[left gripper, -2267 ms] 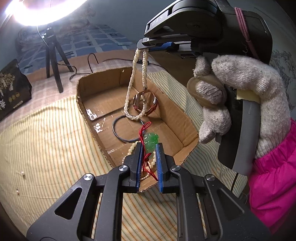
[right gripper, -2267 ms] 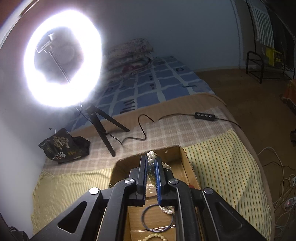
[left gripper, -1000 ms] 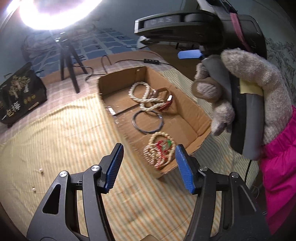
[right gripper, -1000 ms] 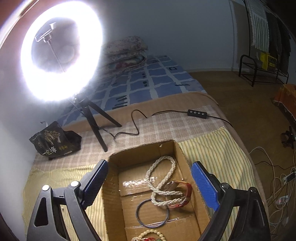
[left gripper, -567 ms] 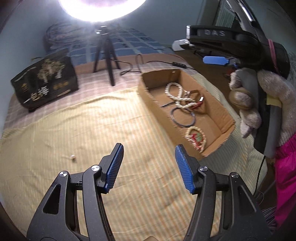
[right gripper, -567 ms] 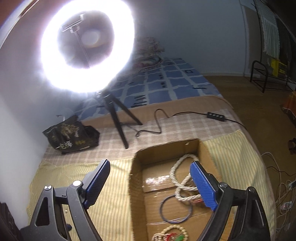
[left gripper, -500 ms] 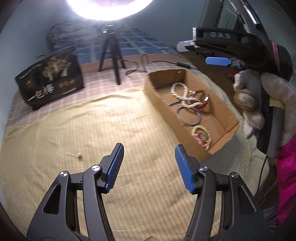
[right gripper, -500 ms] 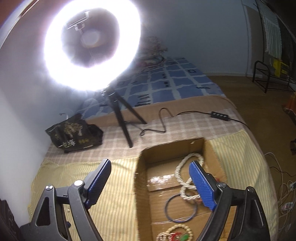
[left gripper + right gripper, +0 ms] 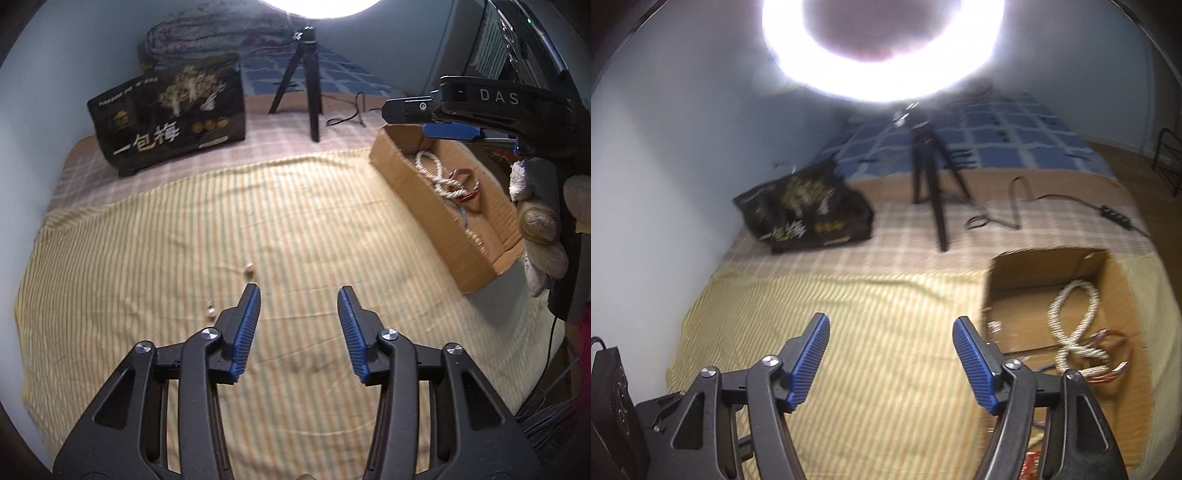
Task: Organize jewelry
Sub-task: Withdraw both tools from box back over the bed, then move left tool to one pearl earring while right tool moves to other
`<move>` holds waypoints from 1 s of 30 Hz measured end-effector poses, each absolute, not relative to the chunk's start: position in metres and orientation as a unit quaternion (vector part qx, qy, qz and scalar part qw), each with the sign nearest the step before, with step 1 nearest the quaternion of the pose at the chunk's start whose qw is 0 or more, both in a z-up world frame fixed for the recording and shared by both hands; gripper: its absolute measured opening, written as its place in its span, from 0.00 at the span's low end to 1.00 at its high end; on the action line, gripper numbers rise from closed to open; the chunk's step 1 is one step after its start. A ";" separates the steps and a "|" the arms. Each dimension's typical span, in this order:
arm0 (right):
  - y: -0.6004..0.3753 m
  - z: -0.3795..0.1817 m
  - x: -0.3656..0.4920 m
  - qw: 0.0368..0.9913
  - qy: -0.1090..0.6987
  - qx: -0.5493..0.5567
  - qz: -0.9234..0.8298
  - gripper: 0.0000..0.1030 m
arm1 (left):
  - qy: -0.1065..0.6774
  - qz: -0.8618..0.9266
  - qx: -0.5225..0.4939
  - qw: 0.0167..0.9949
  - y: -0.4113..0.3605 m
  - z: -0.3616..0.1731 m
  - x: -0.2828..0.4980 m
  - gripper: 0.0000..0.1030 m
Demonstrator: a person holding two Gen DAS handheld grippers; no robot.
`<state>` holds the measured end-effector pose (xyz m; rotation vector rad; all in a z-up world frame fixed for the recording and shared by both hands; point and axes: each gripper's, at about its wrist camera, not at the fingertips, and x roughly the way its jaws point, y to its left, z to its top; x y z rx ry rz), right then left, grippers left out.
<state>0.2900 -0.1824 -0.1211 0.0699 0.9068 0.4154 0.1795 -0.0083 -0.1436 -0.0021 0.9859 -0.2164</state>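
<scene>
Claws, left (image 9: pixel 297 325) and right (image 9: pixel 891 363), both empty and closing, have swung from cardboard box (image 9: pixel 424 201) to striped cloth (image 9: pixel 184 229).

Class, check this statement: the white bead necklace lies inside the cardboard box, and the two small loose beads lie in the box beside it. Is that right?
Not quite. The white bead necklace is in the cardboard box, but the two small loose beads lie outside it on the striped cloth, as the left wrist view shows.
</scene>
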 end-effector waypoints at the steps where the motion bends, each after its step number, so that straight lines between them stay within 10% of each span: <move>1: -0.176 -0.126 0.290 0.873 0.441 0.031 0.205 0.65 | 0.475 -0.103 0.000 0.874 -0.006 -0.146 0.179 0.43; 30: -0.060 -0.239 0.297 0.768 0.567 0.007 0.298 0.27 | 0.521 -0.080 -0.013 0.850 0.043 -0.203 0.195 0.30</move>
